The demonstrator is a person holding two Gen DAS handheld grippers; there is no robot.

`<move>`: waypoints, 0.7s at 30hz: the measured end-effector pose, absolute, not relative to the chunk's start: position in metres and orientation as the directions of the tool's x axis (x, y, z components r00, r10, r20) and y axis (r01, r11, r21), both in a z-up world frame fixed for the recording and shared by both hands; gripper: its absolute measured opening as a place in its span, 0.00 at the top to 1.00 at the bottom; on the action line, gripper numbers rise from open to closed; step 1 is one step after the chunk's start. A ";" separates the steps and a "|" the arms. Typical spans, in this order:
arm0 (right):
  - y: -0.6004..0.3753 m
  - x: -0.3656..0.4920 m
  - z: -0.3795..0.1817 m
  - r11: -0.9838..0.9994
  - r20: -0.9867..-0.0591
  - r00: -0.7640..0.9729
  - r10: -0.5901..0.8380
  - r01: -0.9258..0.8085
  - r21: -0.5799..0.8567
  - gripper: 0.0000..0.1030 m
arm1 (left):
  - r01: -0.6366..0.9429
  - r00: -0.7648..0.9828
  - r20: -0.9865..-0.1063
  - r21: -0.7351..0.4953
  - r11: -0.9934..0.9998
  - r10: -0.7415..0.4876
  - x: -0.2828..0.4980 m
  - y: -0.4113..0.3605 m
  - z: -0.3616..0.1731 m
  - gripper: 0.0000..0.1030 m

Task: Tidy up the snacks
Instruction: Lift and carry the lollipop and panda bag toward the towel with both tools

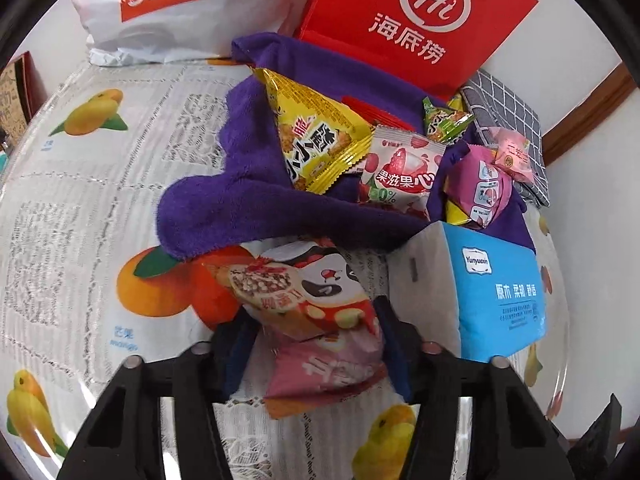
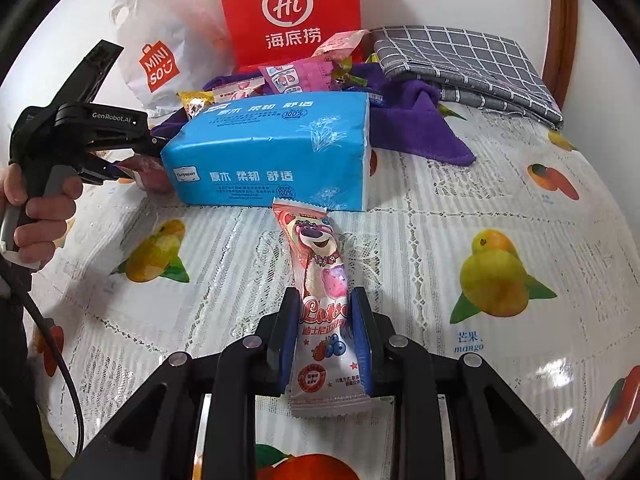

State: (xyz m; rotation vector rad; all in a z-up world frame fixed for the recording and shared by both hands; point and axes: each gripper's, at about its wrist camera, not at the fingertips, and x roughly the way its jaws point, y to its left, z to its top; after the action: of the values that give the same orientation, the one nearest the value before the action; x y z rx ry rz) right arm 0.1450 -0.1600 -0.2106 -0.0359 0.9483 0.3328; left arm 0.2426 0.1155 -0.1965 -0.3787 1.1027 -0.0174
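In the left wrist view my left gripper (image 1: 316, 320) holds a red-and-pink snack packet (image 1: 316, 308) between its fingers, just left of the blue tissue pack (image 1: 500, 292). Several snack packets, among them a yellow one (image 1: 320, 140) and a strawberry one (image 1: 404, 168), lie on a purple towel (image 1: 248, 192). In the right wrist view my right gripper (image 2: 325, 304) is shut on a long pink Lotso bear packet (image 2: 324, 280) that lies on the tablecloth, pointing at the tissue pack (image 2: 276, 152). The left gripper (image 2: 116, 168) shows at the left, beside the tissue pack.
A red Haidilao bag (image 2: 292, 12) and a white Miniso bag (image 2: 160, 56) stand at the back by the wall. A folded grey checked cloth (image 2: 460, 60) lies at the back right. The table has a fruit-print lace cloth (image 2: 500, 220).
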 end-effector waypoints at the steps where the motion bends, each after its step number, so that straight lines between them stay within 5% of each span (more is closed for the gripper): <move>1: -0.160 0.145 -0.210 0.949 -0.801 0.538 0.261 -0.294 0.112 0.75 | -0.168 0.460 -0.867 -0.298 0.940 -0.193 0.241 0.115 -0.195 0.54; 21: -0.161 0.128 -0.194 0.959 -0.807 0.534 0.252 -0.249 0.135 0.77 | -0.038 0.468 -0.851 -0.290 0.956 -0.239 0.164 0.090 -0.171 0.58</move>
State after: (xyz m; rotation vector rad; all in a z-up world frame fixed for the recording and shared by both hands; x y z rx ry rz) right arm 0.1279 -0.1611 -0.1942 0.0034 0.9627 0.2988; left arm 0.1636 0.0901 -0.1710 -0.2854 1.0807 -0.1248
